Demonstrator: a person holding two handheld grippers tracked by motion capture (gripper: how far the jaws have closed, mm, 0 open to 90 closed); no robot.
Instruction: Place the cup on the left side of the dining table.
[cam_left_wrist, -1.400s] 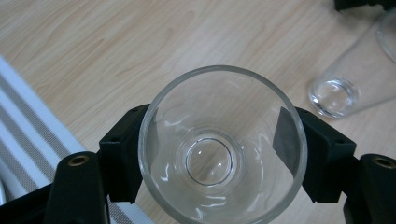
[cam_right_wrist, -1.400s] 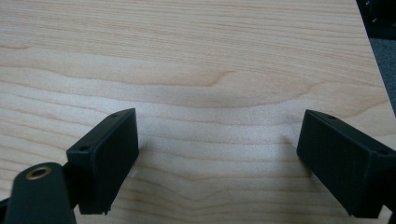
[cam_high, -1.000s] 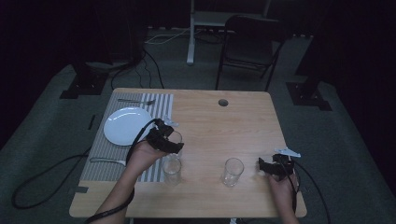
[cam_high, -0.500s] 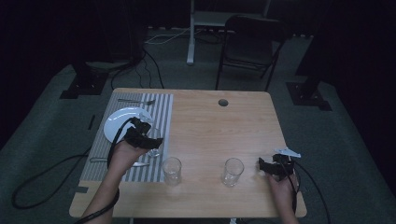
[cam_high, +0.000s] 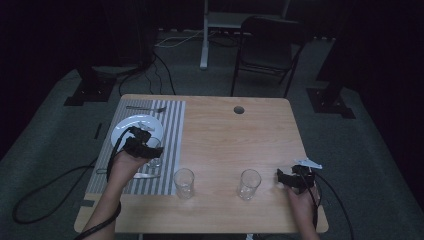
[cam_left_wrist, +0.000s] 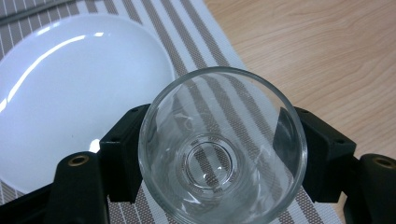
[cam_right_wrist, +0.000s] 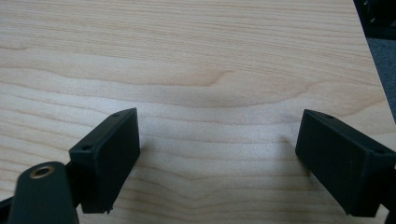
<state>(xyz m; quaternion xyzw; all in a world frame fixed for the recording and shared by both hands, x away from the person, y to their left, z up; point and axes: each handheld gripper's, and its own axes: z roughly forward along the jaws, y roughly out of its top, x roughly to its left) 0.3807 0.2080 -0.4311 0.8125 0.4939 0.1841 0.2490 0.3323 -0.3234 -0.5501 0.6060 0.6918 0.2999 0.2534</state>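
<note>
- left gripper (cam_left_wrist: 219, 154) clamps an empty glass (cam_left_wrist: 222, 145) over the striped placemat (cam_left_wrist: 224, 46), just beside the white plate (cam_left_wrist: 70, 93).
- right gripper (cam_right_wrist: 217, 161) gapes wide, holding nothing, well apart from the plate.

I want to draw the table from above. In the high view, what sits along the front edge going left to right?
Striped grey placemat → first clear drinking glass → second clear drinking glass → right hand-held gripper.
</note>
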